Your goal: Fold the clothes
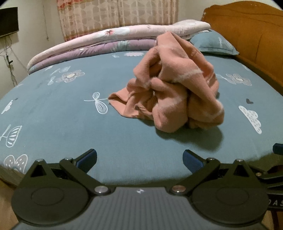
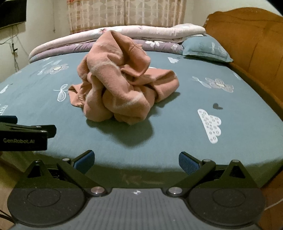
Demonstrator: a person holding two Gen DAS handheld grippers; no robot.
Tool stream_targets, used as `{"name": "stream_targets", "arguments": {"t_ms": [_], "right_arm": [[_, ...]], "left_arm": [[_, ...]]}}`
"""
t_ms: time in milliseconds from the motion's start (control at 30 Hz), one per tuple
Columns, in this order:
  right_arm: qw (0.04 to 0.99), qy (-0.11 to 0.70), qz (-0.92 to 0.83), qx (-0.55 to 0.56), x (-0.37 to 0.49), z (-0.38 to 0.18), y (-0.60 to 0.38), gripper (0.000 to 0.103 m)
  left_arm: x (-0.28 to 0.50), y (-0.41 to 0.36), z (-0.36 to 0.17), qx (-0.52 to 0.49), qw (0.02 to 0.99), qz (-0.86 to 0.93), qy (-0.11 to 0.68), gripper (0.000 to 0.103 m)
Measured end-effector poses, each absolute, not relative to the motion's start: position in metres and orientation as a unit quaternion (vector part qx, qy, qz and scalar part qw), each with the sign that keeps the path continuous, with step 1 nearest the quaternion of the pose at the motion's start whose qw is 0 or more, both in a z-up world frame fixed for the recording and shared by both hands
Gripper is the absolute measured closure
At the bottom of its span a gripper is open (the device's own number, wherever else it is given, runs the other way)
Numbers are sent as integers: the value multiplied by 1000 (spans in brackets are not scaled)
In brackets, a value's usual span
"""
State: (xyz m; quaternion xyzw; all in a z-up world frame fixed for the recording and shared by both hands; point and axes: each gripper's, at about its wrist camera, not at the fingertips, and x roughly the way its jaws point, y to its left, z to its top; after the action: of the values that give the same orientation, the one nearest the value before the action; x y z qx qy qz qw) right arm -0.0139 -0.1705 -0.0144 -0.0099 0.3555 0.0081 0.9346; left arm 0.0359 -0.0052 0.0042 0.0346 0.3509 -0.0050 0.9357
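A crumpled salmon-pink garment [image 1: 173, 88] lies in a heap on the blue patterned bed sheet [image 1: 61, 109], well ahead of both grippers. It also shows in the right wrist view [image 2: 120, 83]. My left gripper [image 1: 139, 161] is open and empty, held over the near edge of the bed. My right gripper [image 2: 136, 161] is open and empty, beside the left one. The left gripper's side [image 2: 26, 132] shows at the left of the right wrist view.
A folded pink and purple quilt [image 1: 99, 42] lies along the far side of the bed. A blue pillow [image 1: 214, 44] sits by the wooden headboard [image 1: 251, 31] on the right. Curtains [image 1: 116, 14] hang behind.
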Motion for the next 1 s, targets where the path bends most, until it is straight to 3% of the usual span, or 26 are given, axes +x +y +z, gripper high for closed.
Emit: {"name": "stream_targets", "arguments": {"t_ms": [1000], "right_arm": [[929,370,24,-4,18,-28,-187,0]], "left_arm": [[60,-22,-5,39,930,-2,366,0]]}}
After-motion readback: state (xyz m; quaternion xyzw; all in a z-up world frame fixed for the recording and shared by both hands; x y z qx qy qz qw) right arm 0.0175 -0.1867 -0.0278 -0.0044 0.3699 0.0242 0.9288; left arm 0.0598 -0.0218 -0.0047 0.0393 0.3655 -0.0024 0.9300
